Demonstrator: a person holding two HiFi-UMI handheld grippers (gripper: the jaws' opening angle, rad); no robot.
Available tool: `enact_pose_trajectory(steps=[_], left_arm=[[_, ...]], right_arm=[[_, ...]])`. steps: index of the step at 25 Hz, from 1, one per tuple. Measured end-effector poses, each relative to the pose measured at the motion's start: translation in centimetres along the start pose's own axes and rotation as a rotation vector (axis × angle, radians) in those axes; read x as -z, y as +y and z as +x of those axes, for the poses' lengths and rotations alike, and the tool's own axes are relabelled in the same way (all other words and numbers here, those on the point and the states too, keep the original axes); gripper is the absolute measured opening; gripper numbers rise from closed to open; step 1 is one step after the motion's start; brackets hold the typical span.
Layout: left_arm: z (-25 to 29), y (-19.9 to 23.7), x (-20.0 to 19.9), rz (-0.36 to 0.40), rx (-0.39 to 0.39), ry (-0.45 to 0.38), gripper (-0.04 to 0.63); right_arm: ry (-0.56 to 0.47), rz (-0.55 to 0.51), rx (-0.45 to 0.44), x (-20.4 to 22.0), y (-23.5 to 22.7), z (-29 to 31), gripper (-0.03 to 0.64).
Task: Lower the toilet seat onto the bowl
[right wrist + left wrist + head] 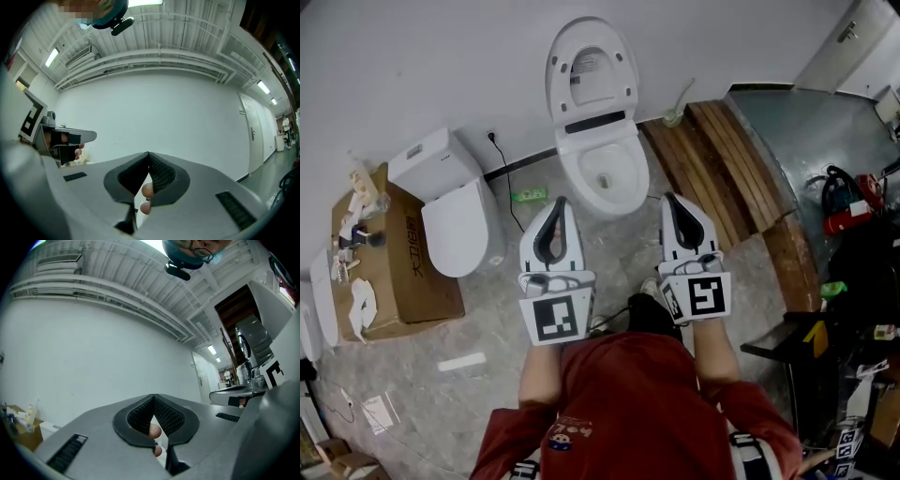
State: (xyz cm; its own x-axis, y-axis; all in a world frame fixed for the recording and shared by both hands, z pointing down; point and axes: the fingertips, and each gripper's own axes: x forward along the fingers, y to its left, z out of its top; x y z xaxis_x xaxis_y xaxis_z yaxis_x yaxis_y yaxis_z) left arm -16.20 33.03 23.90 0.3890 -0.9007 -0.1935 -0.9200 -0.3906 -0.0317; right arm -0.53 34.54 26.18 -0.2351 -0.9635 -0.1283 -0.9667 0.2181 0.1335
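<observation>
A white toilet stands against the far wall in the head view. Its seat and lid (591, 67) are raised upright against the wall above the open bowl (602, 175). My left gripper (558, 202) is in front of the bowl's left side, apart from it, shut with nothing held. My right gripper (671, 198) is level with it at the bowl's right side, also shut and holding nothing. In the left gripper view the left gripper (153, 396) points at a bare white wall. The right gripper (148, 153) shows the same in the right gripper view; the toilet is in neither view.
A second white toilet (455, 208) sits loose on the floor at left beside a cardboard box (398, 272) with small items on it. A green bottle (528, 195) lies near the bowl's base. Wooden planks (717, 164) and a metal sheet (811, 141) are at right.
</observation>
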Motion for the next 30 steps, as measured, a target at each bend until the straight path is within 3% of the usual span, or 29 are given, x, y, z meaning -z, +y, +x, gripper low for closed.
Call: enact_pose_trajectory(steps=[7, 17, 22, 30], left_arm=[[4.2, -1.3, 2.0, -0.010, -0.008, 0.027, 0.012], [13.8, -3.2, 3.5, 0.013, -0.055, 0.060, 0.012], [18.5, -4.2, 4.1, 0.047, -0.072, 0.053, 0.012], [24.4, -6.2, 6.2, 0.068, -0.130, 0.118, 0.012]], right_arm=[[-0.009, 0.018, 0.005, 1.7, -3.5, 4.2, 0.014], [-0.010, 0.083, -0.007, 4.0, -12.1, 11.4, 0.014], [0.000, 0.090, -0.037, 5.5, -15.6, 14.2, 0.014], [-0.006, 0.116, -0.105, 7.1, -20.4, 18.1, 0.014]])
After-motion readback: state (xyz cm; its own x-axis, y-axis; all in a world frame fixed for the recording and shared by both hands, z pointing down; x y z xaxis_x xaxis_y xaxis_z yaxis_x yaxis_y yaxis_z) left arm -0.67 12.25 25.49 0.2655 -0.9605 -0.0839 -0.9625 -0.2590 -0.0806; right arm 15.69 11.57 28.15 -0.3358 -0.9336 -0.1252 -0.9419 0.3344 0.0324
